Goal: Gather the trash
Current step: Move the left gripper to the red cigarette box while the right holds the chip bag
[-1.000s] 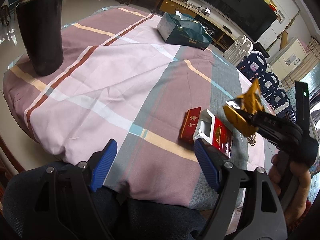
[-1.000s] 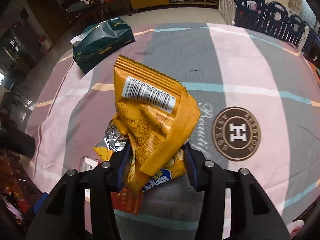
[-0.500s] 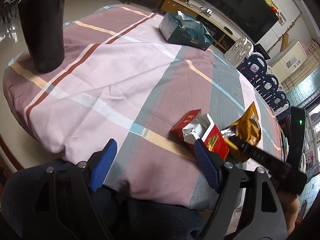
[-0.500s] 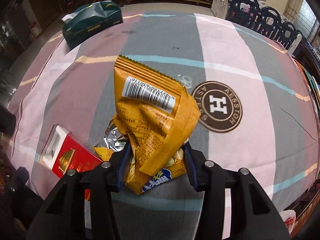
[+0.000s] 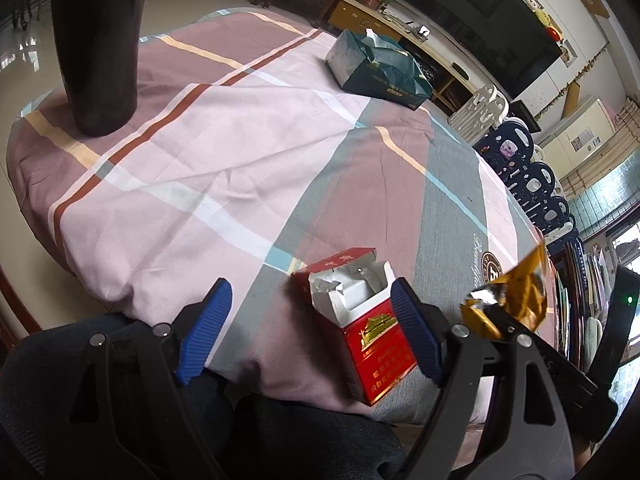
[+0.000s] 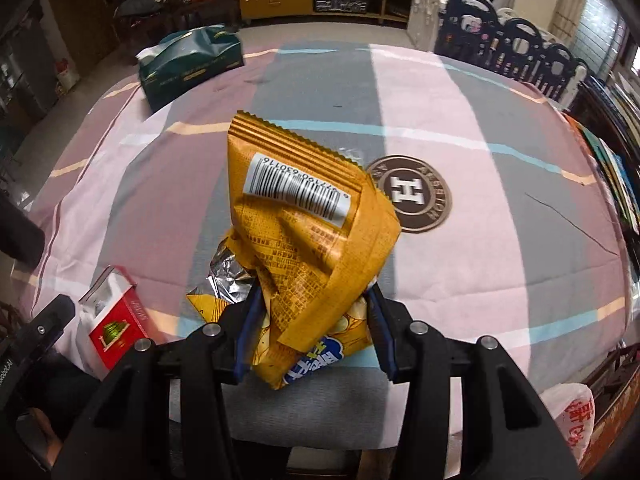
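My right gripper (image 6: 312, 324) is shut on an orange snack wrapper (image 6: 304, 232), held above the near edge of the table; the wrapper (image 5: 516, 296) also shows at the right of the left wrist view. An open red cigarette pack (image 5: 360, 320) lies at the table's near edge, and it shows at the lower left of the right wrist view (image 6: 116, 320). My left gripper (image 5: 308, 332) is open and empty, its jaws wide apart, with the right finger next to the pack.
A tall black tumbler (image 5: 100, 44) stands at the far left. A dark green tissue pack (image 5: 376, 68) lies at the far side. The striped tablecloth (image 5: 224, 160) covers the table. A white plastic bag (image 6: 572, 412) hangs low at the right.
The right gripper carried the wrapper down and back toward the near table edge. The left gripper moved closer to the cigarette pack, which now sits beside its right finger.
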Action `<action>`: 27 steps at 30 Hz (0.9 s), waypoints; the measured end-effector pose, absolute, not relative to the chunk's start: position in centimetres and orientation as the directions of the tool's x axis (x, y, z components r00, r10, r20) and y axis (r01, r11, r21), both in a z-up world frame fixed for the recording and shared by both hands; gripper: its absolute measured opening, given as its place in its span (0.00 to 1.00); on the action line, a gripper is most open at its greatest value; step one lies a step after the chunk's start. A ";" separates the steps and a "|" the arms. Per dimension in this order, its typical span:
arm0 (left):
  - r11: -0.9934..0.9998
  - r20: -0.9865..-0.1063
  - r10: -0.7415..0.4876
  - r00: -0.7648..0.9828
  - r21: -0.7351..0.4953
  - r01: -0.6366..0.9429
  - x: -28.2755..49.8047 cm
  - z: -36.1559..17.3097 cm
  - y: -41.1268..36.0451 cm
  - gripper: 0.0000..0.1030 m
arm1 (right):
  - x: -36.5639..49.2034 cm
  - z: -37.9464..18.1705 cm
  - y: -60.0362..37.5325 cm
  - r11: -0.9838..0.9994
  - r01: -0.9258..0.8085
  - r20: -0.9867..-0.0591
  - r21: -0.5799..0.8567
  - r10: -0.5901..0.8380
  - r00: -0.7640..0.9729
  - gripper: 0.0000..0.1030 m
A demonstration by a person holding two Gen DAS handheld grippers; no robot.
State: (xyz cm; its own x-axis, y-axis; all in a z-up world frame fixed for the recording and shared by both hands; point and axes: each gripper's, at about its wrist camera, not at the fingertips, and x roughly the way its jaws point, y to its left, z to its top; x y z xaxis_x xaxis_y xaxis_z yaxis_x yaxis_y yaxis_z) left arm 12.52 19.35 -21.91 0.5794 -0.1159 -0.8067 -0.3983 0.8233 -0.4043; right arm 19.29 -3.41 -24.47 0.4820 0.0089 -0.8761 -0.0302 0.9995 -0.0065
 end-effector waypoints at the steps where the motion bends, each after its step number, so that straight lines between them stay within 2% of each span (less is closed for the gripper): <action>1: 0.824 -0.807 -0.125 0.577 -0.408 -0.393 12.6 -22.0 19.3 0.80 | 18.9 -24.6 -4.2 1.000 -0.006 -0.875 0.008 0.009 0.484 0.47; 7: 0.834 -0.798 -0.153 0.584 -0.421 -0.357 12.9 -21.9 18.6 0.80 | 17.6 -27.1 -5.7 0.996 0.055 -0.903 0.067 0.037 0.429 0.48; 12: 0.831 -0.833 -0.283 0.475 -0.460 -0.313 14.0 -22.8 16.5 0.80 | 17.4 -27.1 -5.6 0.997 0.039 -0.898 0.063 0.040 0.439 0.48; 16: 0.870 -0.848 -0.237 0.474 -0.402 -0.285 14.8 -21.9 13.8 0.79 | 17.4 -26.3 -7.6 0.994 0.092 -0.890 0.061 0.012 0.456 0.48; 19: 0.907 -0.881 -0.192 0.433 -0.328 -0.265 16.1 -22.4 11.3 0.64 | 16.9 -25.7 -8.6 0.990 0.105 -0.882 0.094 0.034 0.469 0.48; 20: 0.914 -0.895 -0.183 0.407 -0.307 -0.264 16.6 -22.7 10.7 0.64 | 16.8 -25.5 -8.7 0.990 0.105 -0.880 0.091 0.031 0.474 0.48; 23: 0.922 -0.917 -0.162 0.365 -0.272 -0.275 17.7 -23.6 9.7 0.64 | 16.5 -25.0 -9.1 0.992 0.107 -0.871 0.069 0.007 0.492 0.48; 27: 0.926 -0.919 -0.133 0.371 -0.249 -0.283 18.1 -23.9 9.4 0.74 | 16.3 -25.1 -10.6 0.987 0.139 -0.872 0.079 0.001 0.490 0.48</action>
State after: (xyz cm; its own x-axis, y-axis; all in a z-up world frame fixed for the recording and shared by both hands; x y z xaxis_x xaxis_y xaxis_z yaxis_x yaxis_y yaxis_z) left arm 18.10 9.36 -23.93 0.3713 -0.1333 -0.9189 -0.2829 0.9263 -0.2487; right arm 16.29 -10.64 -25.11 0.4904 0.0012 -0.8715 0.1390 0.9871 0.0795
